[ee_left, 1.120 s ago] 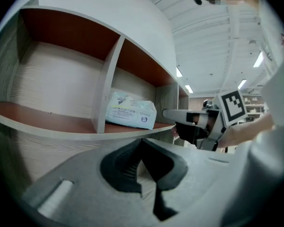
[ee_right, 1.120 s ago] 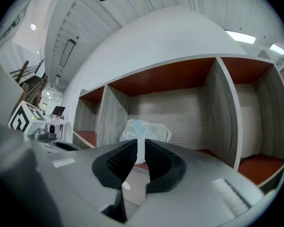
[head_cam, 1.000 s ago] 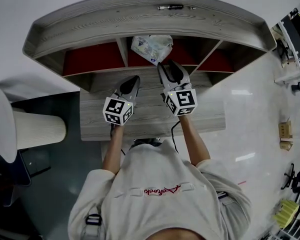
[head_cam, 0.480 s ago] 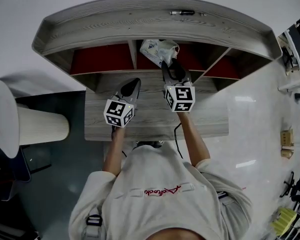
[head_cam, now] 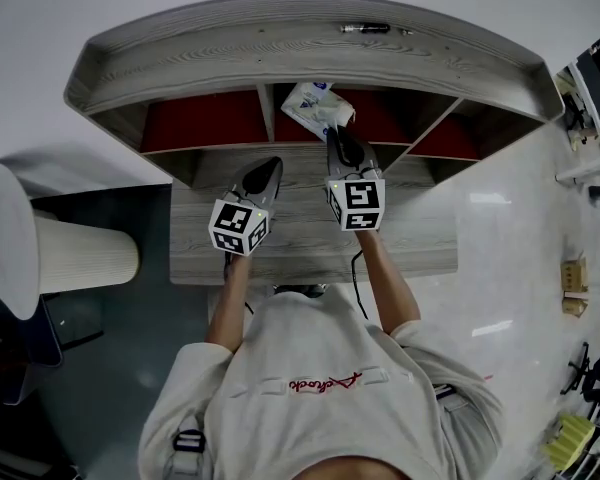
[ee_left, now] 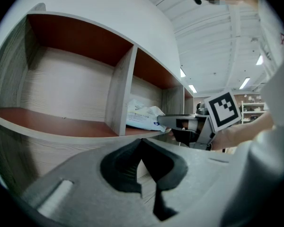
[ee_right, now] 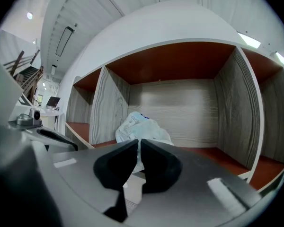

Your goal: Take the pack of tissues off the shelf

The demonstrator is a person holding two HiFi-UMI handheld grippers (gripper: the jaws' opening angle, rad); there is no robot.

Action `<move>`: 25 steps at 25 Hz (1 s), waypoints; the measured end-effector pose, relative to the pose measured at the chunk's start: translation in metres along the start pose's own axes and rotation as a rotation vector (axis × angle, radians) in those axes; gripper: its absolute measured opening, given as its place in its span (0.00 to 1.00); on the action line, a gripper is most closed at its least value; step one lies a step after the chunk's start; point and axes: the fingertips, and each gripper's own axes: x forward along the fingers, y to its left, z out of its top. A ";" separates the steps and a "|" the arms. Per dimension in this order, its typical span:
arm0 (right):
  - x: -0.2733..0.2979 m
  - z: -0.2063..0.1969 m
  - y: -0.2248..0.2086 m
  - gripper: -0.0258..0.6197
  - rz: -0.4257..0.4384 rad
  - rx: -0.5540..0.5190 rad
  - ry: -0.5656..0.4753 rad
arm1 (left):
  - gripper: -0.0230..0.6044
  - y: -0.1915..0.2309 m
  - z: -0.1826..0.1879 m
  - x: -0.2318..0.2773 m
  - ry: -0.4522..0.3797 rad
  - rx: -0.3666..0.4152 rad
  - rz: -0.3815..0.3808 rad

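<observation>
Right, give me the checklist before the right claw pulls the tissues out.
1. Right claw closed on the pack of tissues: ok, the wrapper edge sits between its jaws.
2. Hold deep enough: cannot tell, only thin wrapper shows pinched.
3. Pack clear of the divider on its left: cannot tell, they sit very close.
4. Left claw out of the way: ok, shut, empty, facing the left compartment.
5. Pack off the shelf: not ok, it lies in the middle compartment.
</observation>
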 end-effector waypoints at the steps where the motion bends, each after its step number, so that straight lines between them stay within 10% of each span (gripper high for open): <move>1: -0.001 0.002 0.000 0.07 -0.001 -0.002 -0.008 | 0.03 0.000 0.001 0.000 -0.002 0.001 -0.001; 25: -0.054 0.032 -0.025 0.06 0.028 -0.019 -0.126 | 0.03 -0.049 0.015 0.013 -0.021 0.033 0.015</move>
